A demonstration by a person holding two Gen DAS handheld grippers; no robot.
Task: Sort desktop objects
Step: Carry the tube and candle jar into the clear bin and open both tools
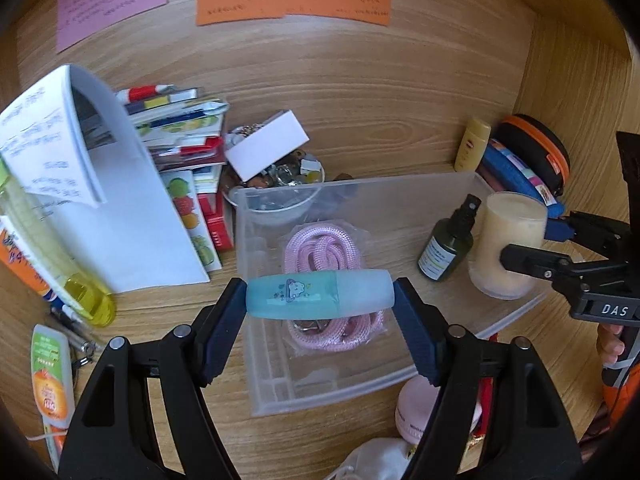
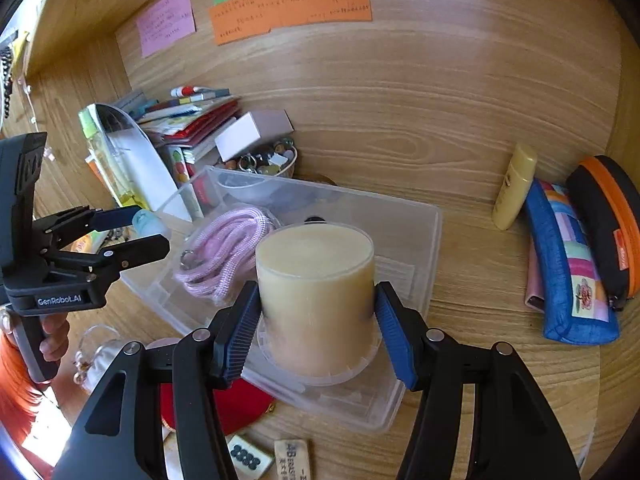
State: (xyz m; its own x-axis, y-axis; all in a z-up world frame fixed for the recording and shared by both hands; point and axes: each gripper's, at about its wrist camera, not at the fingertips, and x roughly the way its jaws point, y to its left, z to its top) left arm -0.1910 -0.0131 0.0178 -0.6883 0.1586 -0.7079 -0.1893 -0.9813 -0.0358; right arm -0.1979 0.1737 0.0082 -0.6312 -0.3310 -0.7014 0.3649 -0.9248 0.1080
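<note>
- We see a clear bin (image 1: 360,200) on the wooden desk (image 1: 360,92); inside it lie a pink cord (image 1: 320,252) in its wrapper, a green spray bottle (image 1: 446,246) and a cream jar (image 2: 316,292).
- Our left gripper (image 1: 320,296) pinches a teal tube (image 1: 318,293) end to end between its blue pads and holds it sideways over the bin, just above the cord.
- Our right gripper (image 2: 316,312) has its pads on both sides of the jar, which stands upright in the bin near its right wall; the pads seem to touch it, but we cannot tell how firmly.
- Behind the bin a small bowl (image 1: 276,196) holds trinkets, and a white box (image 1: 266,146) leans on it.
- The left edge of the bin is crowded by papers (image 1: 132,216) and books (image 1: 188,136).
- To the right of the bin there is bare desk, up to a yellow bottle (image 2: 514,186) and two pouches (image 2: 572,264) at the side wall.
</note>
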